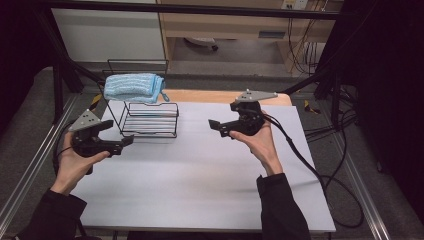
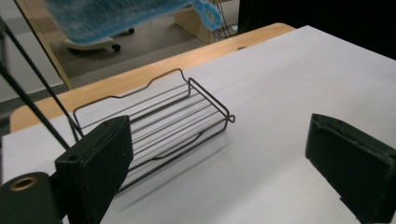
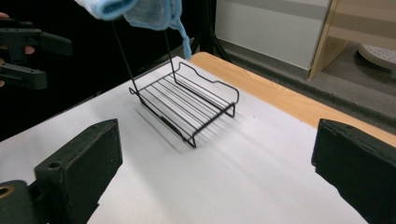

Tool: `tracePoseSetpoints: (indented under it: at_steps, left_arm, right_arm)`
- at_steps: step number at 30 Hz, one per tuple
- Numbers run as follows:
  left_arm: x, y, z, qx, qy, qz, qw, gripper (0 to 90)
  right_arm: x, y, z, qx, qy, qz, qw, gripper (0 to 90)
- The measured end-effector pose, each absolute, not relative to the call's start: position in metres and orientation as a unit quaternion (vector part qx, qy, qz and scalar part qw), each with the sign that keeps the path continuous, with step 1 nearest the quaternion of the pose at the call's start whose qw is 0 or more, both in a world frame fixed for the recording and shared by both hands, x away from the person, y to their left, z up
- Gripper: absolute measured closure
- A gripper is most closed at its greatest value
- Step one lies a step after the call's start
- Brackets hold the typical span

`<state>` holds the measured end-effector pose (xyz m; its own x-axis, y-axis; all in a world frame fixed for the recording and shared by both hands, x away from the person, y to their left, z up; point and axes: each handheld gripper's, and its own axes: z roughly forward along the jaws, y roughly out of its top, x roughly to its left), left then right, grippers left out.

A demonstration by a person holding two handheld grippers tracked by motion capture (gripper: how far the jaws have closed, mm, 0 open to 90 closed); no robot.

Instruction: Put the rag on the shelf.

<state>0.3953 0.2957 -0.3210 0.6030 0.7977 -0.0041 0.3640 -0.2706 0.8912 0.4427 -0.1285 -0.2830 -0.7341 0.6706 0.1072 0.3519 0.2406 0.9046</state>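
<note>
White sheeting is seen covering the table (image 1: 200, 175), with a wooden edge exposed at the far side and cables trailed across the grey floor. A black wire rack (image 1: 150, 119) is stood between both grippers, a folded blue towel (image 1: 132, 87) laid on its upper tier. Left gripper (image 1: 120, 145) and right gripper (image 1: 216, 126) are held wide open, empty, near the rack's lower shelf.

Colours at the work table

A light blue, finely ribbed towel (image 1: 133, 87) is lying on a black wire rack (image 1: 150, 119); the white table (image 1: 200, 170) is showing a pale wood edge, and black grippers (image 1: 122, 142) (image 1: 216, 126) are carrying grey plates above dark sleeves.
</note>
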Motion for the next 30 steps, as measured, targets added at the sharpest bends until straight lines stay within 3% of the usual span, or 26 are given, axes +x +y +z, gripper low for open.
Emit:
tracePoseSetpoints:
  at_steps: [17,30]
  left_arm:
    - [0.383,0.274,-0.402,0.782,0.380,0.192,0.455,9.4]
    - [0.377,0.277,-0.428,0.799,0.370,0.184,0.438,9.3]
  right_arm:
    - [0.407,-0.207,-0.365,0.366,0.774,0.498,0.136,0.6]
    - [0.386,-0.248,-0.424,0.391,0.780,0.477,0.111,0.6]
